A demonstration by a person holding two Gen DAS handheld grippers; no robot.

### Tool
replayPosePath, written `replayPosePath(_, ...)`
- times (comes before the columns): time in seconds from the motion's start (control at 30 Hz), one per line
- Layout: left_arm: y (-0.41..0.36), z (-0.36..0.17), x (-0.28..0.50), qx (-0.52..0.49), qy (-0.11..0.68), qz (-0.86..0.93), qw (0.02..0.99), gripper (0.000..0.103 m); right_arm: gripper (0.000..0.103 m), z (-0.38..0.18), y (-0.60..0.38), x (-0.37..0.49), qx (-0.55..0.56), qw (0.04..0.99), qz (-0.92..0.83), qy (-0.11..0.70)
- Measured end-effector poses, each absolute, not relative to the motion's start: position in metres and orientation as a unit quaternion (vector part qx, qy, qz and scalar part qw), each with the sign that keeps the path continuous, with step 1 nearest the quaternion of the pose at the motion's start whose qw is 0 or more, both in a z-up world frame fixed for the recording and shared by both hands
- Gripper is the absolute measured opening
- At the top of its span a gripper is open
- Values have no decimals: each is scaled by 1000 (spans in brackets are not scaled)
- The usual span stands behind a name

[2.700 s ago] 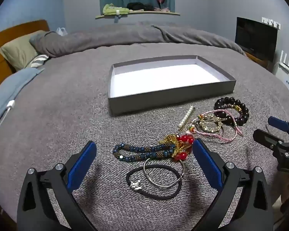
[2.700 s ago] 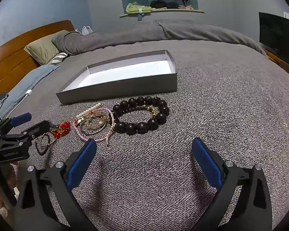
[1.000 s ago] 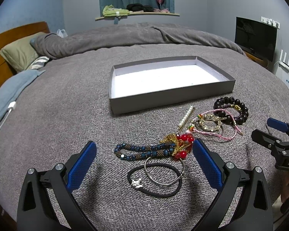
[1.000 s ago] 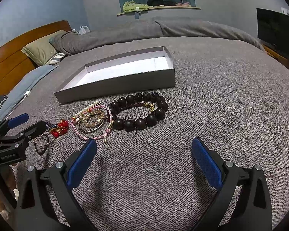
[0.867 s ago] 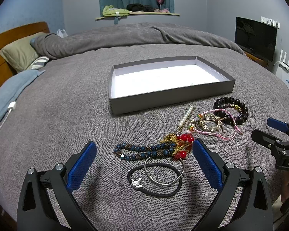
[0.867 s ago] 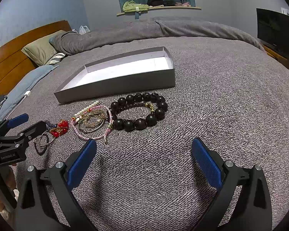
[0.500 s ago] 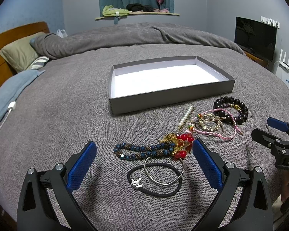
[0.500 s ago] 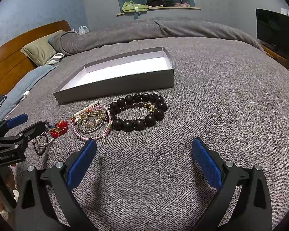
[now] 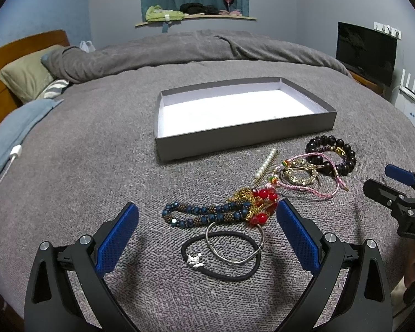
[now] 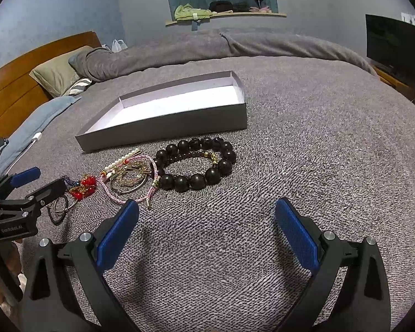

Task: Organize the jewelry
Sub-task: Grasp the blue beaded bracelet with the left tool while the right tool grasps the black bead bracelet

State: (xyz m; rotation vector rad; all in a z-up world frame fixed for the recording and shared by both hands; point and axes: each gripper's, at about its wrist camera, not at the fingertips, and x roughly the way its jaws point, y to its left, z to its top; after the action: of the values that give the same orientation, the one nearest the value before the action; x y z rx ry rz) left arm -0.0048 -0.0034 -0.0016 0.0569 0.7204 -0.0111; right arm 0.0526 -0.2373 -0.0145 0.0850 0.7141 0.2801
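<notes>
A shallow grey box (image 9: 243, 134) (image 10: 163, 131) with a white inside lies on the grey bed cover. In front of it lie a blue bead bracelet (image 9: 204, 213) with red beads and gold chain (image 9: 260, 202), a black hair tie (image 9: 221, 257) with a silver ring, a pearl clip (image 9: 267, 163), a pink cord with gold bangles (image 9: 304, 177) (image 10: 130, 177), and a dark bead bracelet (image 9: 332, 155) (image 10: 196, 163). My left gripper (image 9: 207, 235) is open just short of the blue bracelet and hair tie. My right gripper (image 10: 206, 231) is open, a little short of the dark bracelet.
A rumpled grey duvet (image 9: 179, 49) and pillows (image 9: 25, 77) lie at the far side, by a wooden headboard (image 10: 16, 83). A blue blanket and white charging cable (image 9: 5, 171) are at the left. A black screen (image 9: 365, 49) stands at the right.
Both grippers have stayed open and almost still; the right view has crept slightly closer to the dark bracelet. The jewelry has not moved.
</notes>
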Motion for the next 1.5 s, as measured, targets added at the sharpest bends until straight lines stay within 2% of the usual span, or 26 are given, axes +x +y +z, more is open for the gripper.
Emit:
replayPosePath(0.47,26,14,-2,12,339,9,941,99,95,-4,-253,66,46,935,116,331)
replayPosePath(0.57,41,15,6,7,341,19,940,99,81,-1,-255,81,41,934,115,336)
replayPosePath(0.63,53,16,11,1,344,21,939,99,65,-1,-256,91,42,930,123,345)
replayPosePath(0.67,58,16,13,-1,345,21,938,99,61,-2,-256,98,45,926,130,352)
replayPosePath(0.73,64,15,13,-3,348,19,937,98,45,-6,-254,107,49,918,144,367)
replayPosePath(0.83,67,10,12,-4,359,3,933,96,33,-11,-253,118,54,909,156,384)
replayPosePath(0.93,61,4,10,9,370,-18,929,94,30,-12,-256,122,67,905,162,388)
replayPosePath(1.0,53,0,11,9,381,-43,923,82,30,-13,-259,121,78,902,166,390)
replayPosePath(1.03,49,-3,13,13,388,-54,920,70,30,-13,-259,120,81,901,169,391)
replayPosePath(1.1,42,-10,16,33,400,-54,914,61,30,-13,-260,118,85,900,173,391)
replayPosePath(1.17,43,-13,20,33,409,-49,910,44,30,-13,-261,116,87,900,172,391)
replayPosePath(1.27,49,-14,23,13,418,-57,906,38,30,-13,-262,114,89,899,173,391)
replayPosePath(1.5,48,-32,33,21,443,-61,894,36,30,-15,-262,119,90,898,170,395)
